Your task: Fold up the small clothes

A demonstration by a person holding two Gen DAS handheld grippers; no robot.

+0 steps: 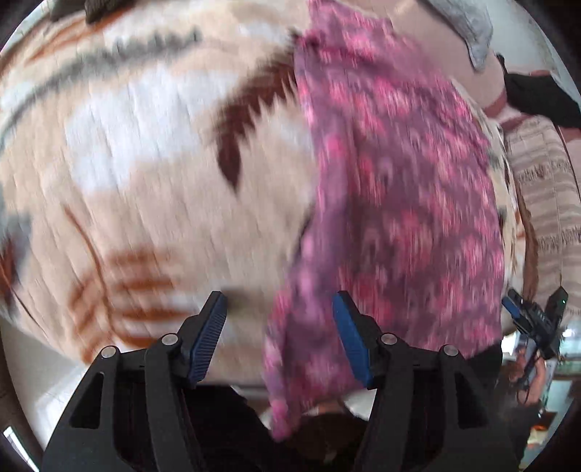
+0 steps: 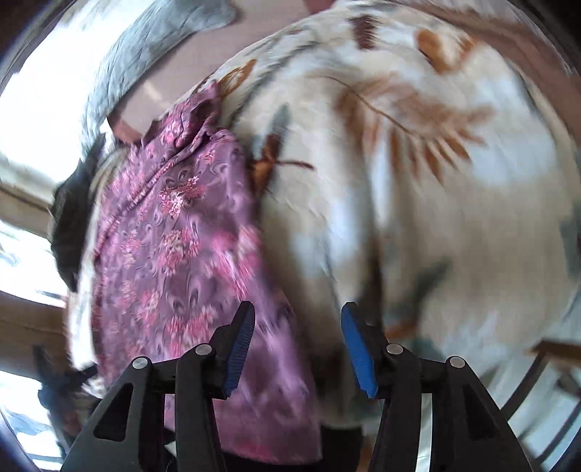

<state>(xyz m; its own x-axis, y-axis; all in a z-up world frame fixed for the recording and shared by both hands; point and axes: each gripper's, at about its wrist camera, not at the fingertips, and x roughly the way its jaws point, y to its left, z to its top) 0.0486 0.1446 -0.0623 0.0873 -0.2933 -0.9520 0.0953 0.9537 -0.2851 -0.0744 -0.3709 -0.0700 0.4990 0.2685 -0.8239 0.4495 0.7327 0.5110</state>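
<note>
A pink-and-purple patterned garment (image 1: 392, 188) lies stretched along a cream blanket with brown leaf prints (image 1: 152, 174). Its near end hangs over the bed edge, between and under my left gripper's fingers. My left gripper (image 1: 279, 308) is open and holds nothing. In the right wrist view the same garment (image 2: 174, 232) lies on the left, its near end under the left finger. My right gripper (image 2: 297, 319) is open and empty, above the garment's edge and the blanket (image 2: 417, 188). Both views are motion-blurred.
A grey cloth (image 1: 468, 25) lies at the far end of the bed; it also shows in the right wrist view (image 2: 152, 40). A dark item (image 1: 541, 98) sits at the right. The other gripper (image 1: 533, 319) shows at the right edge. A black object (image 2: 72, 218) lies beside the garment.
</note>
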